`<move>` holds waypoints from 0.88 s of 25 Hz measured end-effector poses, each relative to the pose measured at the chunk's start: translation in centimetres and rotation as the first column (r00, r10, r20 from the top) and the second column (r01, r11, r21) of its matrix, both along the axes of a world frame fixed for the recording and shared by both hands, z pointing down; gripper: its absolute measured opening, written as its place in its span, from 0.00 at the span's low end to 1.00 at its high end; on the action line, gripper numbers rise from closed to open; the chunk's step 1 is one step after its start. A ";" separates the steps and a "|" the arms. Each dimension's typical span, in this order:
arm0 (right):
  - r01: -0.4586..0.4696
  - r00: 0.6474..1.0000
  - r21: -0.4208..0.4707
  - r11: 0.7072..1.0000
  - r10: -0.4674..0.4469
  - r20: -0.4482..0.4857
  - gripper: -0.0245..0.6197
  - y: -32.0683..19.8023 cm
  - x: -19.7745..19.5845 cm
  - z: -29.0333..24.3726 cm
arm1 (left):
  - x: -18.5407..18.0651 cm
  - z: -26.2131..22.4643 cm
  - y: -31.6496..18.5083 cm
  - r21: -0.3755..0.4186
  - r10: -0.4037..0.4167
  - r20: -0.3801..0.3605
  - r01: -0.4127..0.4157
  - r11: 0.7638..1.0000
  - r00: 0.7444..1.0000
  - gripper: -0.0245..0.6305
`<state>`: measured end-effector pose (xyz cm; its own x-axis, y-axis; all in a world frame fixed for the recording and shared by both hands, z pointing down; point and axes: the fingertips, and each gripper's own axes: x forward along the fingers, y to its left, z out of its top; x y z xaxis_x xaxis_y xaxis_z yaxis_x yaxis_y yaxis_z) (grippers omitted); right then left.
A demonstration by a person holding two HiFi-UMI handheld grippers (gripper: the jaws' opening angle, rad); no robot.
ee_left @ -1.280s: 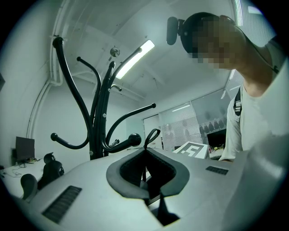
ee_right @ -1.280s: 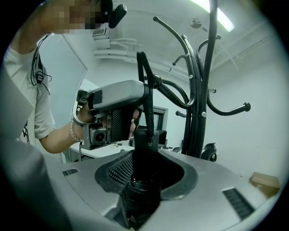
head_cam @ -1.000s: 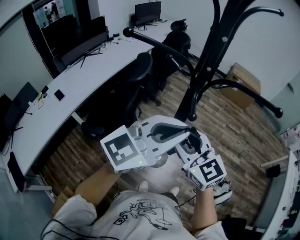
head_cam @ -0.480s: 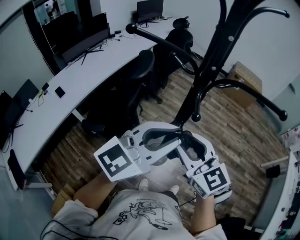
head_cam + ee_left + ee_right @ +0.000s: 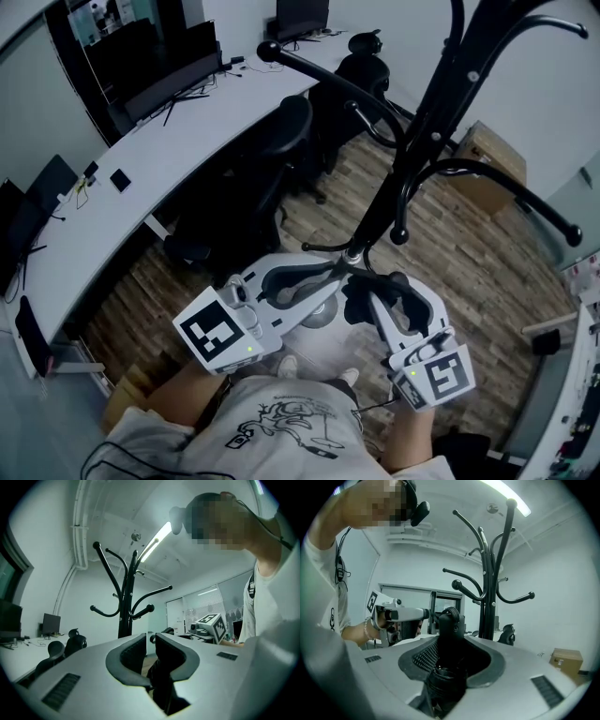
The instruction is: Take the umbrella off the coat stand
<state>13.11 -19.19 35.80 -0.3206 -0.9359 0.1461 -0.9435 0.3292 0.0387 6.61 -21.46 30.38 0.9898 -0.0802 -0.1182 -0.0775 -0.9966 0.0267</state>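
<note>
The black folded umbrella (image 5: 362,302) sits upright between the jaws of my right gripper (image 5: 375,292), which is shut on it. In the right gripper view its handle (image 5: 450,625) rises from the jaws with a strap loop on top. My left gripper (image 5: 339,269) points at the handle's top, its jaws closed on the thin strap (image 5: 323,249). In the left gripper view a dark strip (image 5: 161,681) lies between the nearly closed jaws. The black coat stand (image 5: 412,141) rises just beyond both grippers, apart from the umbrella, and none of its hooks holds anything.
A long white curved desk (image 5: 141,169) with monitors runs along the left, and black office chairs (image 5: 281,141) stand by it. A cardboard box (image 5: 487,155) stands on the wooden floor behind the stand. The stand's curved hooks (image 5: 525,202) reach out to the right.
Both grippers have drawn back from the coat stand toward the person, with the umbrella. The left gripper has dropped and shifted left; the strap loop now shows at its tip.
</note>
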 end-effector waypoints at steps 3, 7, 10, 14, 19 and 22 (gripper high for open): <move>-0.020 1.000 0.000 1.000 0.020 0.000 0.29 0.8 0.4 -0.2 | -0.7 1.0 -0.4 -0.048 -0.038 0.028 0.039 0.998 0.999 0.14; -0.056 0.998 0.006 0.998 0.056 -0.014 0.29 1.5 0.9 -0.8 | -1.4 1.6 -1.1 -0.064 -0.092 0.039 0.094 0.993 0.995 0.14; -0.092 0.995 0.025 0.995 0.093 -0.035 0.29 2.0 1.3 -2.1 | -1.7 1.5 -1.4 -0.015 -0.136 0.023 0.137 0.991 0.990 0.14; -0.116 0.992 0.029 0.993 0.117 -0.039 0.29 2.9 1.6 -2.4 | -2.0 1.5 -1.5 0.028 -0.172 -0.003 0.172 0.985 0.985 0.14; -0.132 0.991 0.027 0.991 0.132 -0.028 0.29 3.9 1.6 -2.4 | -2.4 2.4 -1.2 0.002 -0.184 0.009 0.184 0.983 0.983 0.14; -0.131 0.991 0.027 0.991 0.131 -0.020 0.29 4.4 1.5 -2.4 | -2.8 3.4 -1.0 -0.033 -0.194 0.055 0.196 0.980 0.979 0.14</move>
